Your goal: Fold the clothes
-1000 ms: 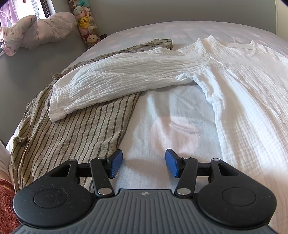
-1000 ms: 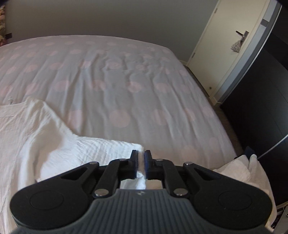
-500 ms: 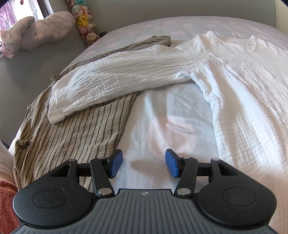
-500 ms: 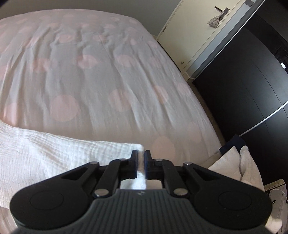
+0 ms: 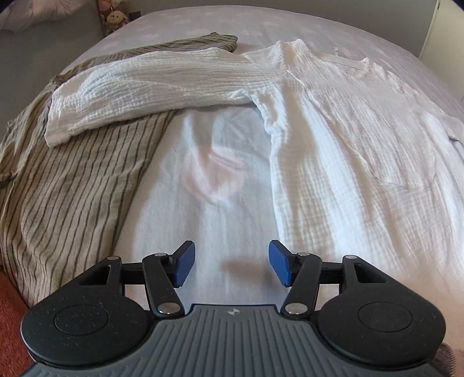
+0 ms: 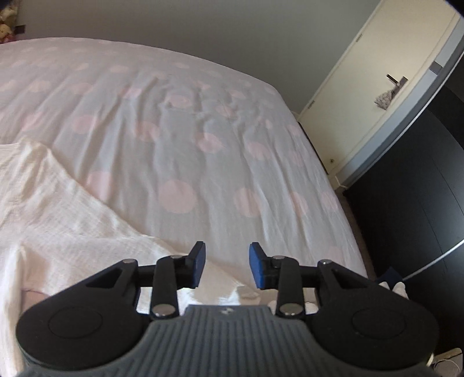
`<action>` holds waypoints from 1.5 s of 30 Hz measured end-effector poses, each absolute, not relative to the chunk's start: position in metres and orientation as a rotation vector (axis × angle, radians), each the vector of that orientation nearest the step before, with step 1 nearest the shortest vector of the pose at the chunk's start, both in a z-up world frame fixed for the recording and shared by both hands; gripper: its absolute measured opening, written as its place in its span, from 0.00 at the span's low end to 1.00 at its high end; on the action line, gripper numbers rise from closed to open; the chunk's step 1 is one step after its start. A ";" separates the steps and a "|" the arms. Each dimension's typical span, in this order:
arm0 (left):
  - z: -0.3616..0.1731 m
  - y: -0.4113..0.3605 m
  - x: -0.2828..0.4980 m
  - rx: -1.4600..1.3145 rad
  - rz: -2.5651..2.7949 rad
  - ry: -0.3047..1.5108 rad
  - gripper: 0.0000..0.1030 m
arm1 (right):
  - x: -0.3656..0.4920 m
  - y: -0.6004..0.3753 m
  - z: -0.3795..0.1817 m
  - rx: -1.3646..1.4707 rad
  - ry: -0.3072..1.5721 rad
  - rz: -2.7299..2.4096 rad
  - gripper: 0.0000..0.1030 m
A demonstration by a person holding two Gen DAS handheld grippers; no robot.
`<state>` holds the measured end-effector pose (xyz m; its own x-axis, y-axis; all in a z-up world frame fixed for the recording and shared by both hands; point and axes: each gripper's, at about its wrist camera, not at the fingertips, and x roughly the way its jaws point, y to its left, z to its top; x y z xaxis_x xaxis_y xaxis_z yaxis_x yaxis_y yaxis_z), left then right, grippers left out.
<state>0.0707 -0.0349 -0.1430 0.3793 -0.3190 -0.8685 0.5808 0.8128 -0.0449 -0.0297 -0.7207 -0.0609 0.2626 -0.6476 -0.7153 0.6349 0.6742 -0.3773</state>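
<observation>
Item: white crinkle-weave shirt, long-sleeved, lying flat on the bed sheet, neckline toward the far side. One sleeve stretches out to the left in the left wrist view; its cuff end rests on top of a striped garment. In the right wrist view the same shirt fills the lower left, its edge running diagonally down to just below the gripper.

Item: striped garment, beige with dark lines, spread along the left side of the bed and reaching the mattress edge. A red-brown surface shows below that edge at the lower left.

Item: bed sheet, pale with pink dots, lightly wrinkled. A bare strip lies between the striped garment and the shirt body, directly ahead of the left gripper. In the right wrist view a broad bare stretch runs ahead and to the right, up to the mattress edge.

Item: left gripper, blue pads set wide apart, gripping nothing, poised over bare sheet.

Item: right gripper, fingers parted, nothing between them, above the shirt's edge.

Surroundings: cream door and dark cabinet beyond the right bed edge; soft toys at the far left corner. No containers in view.
</observation>
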 end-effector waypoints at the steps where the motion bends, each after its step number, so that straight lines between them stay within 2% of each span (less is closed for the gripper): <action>1: -0.143 -0.032 0.066 0.268 -0.600 1.052 0.56 | -0.031 -0.709 -0.059 -0.012 0.971 -0.836 0.38; 9: -0.153 -0.024 0.034 0.223 -0.642 1.214 0.56 | -0.056 -0.622 -0.070 0.029 0.981 -0.618 0.38; 22: -0.161 -0.036 -0.007 0.255 -0.661 1.305 0.56 | -0.110 -0.521 -0.137 0.239 1.115 -0.380 0.40; 24: -0.162 -0.035 -0.013 0.255 -0.674 1.310 0.52 | -0.116 -0.511 -0.144 0.272 1.134 -0.350 0.44; 25: -0.162 -0.034 -0.015 0.254 -0.677 1.312 0.46 | -0.119 -0.507 -0.145 0.287 1.136 -0.340 0.50; 26: -0.161 -0.033 -0.016 0.248 -0.679 1.313 0.39 | -0.123 -0.502 -0.145 0.300 1.133 -0.335 0.63; 27: -0.161 -0.032 -0.017 0.237 -0.684 1.319 0.34 | -0.127 -0.499 -0.145 0.312 1.128 -0.330 0.68; 29: -0.161 -0.030 -0.018 0.211 -0.698 1.334 0.19 | -0.133 -0.495 -0.141 0.327 1.118 -0.322 0.68; 32: -0.160 -0.028 -0.019 0.188 -0.722 1.352 0.09 | -0.143 -0.492 -0.131 0.357 1.095 -0.320 0.68; 43: -0.143 -0.017 -0.015 0.107 -0.778 1.362 0.05 | -0.174 -0.488 -0.122 0.435 1.088 -0.295 0.67; 45: -0.139 -0.014 -0.013 0.080 -0.783 1.361 0.04 | -0.176 -0.486 -0.122 0.443 1.084 -0.282 0.60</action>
